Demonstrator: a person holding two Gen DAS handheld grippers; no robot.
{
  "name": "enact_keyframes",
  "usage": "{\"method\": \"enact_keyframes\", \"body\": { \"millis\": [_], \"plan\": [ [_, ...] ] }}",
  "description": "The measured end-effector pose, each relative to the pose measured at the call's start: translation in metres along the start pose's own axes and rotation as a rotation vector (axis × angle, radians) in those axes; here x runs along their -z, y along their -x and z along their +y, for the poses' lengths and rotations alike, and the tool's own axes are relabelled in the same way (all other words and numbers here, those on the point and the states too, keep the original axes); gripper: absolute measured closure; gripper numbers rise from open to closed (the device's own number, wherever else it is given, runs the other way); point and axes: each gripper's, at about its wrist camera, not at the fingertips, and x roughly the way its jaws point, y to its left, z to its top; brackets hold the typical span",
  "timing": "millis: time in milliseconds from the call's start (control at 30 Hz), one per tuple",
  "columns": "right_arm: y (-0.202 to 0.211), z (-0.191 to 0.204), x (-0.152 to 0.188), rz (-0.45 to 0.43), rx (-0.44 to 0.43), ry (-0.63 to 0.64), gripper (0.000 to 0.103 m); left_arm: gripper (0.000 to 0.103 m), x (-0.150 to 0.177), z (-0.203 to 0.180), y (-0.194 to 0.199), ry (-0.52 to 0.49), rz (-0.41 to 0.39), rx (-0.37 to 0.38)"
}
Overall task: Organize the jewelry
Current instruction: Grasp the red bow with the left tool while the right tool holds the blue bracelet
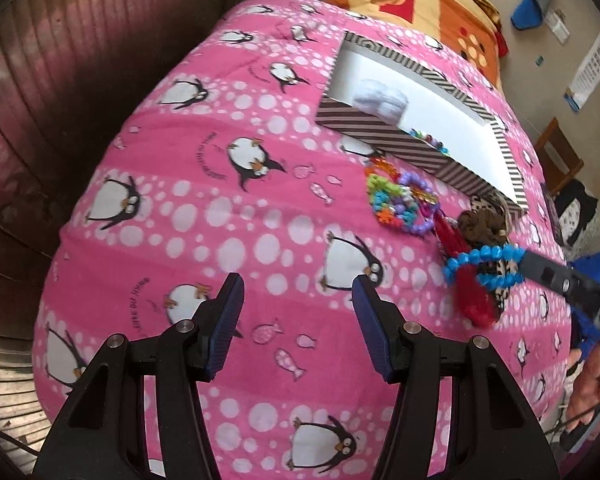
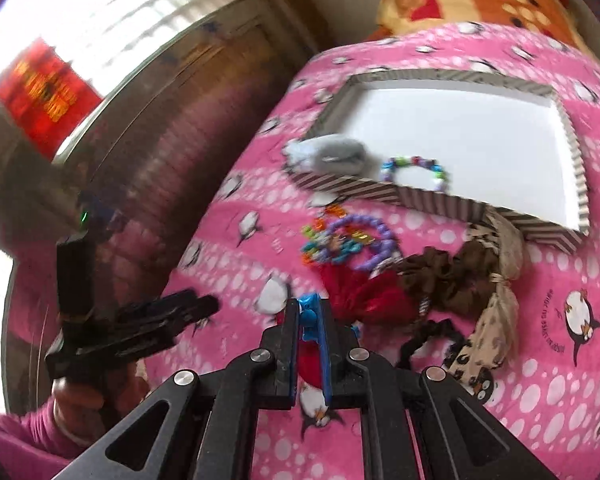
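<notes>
Blue bead bracelet (image 1: 485, 267) pinched between the nearly closed jaws of the right gripper (image 2: 309, 312), its loop hanging just over the red scrunchie (image 1: 478, 304) on the pink penguin blanket (image 1: 228, 208); in the left wrist view its long axis runs roughly across the picture, away from the gripper. Left gripper (image 1: 298, 294) hovers with jaws wide apart and nothing between them, over bare blanket well left of the pile. Between bracelet and striped box (image 1: 384, 136) lie a purple bracelet (image 2: 366, 240), mixed coloured beads and a brown scrunchie (image 2: 448, 276); inside the box sit a beaded bracelet (image 2: 414, 170) and a grey-white fluffy piece (image 2: 332, 156).
</notes>
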Motion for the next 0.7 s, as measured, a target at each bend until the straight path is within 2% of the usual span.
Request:
{"method": "enact_keyframes", "body": {
  "millis": [67,200,367,433,600,667,700],
  "plan": [
    [-0.006,0.003,0.011,0.048,0.005,0.029,0.095,0.047,-0.001,-0.005,-0.002,-0.013,0.002,0.019],
    [-0.026,-0.001,0.035,0.127,0.025,0.035,0.095,0.047,-0.010,-0.017,-0.012,-0.022,0.040,0.111],
    [-0.032,-0.010,0.051,0.134,0.021,0.016,0.095,0.037,-0.024,-0.030,-0.029,0.024,0.117,0.241],
    [-0.033,-0.011,0.054,0.130,0.023,0.010,0.095,0.032,-0.028,-0.042,-0.035,0.005,0.129,0.261],
    [-0.035,-0.013,0.061,0.128,0.006,-0.007,0.095,0.032,-0.033,-0.064,-0.057,-0.021,0.189,0.274],
    [-0.035,-0.012,0.063,0.127,0.001,-0.005,0.095,0.034,-0.032,-0.073,-0.068,-0.035,0.222,0.259],
    [-0.035,-0.012,0.063,0.127,-0.002,-0.007,0.095,0.051,-0.031,-0.078,-0.072,-0.055,0.234,0.259]
  ]
}}
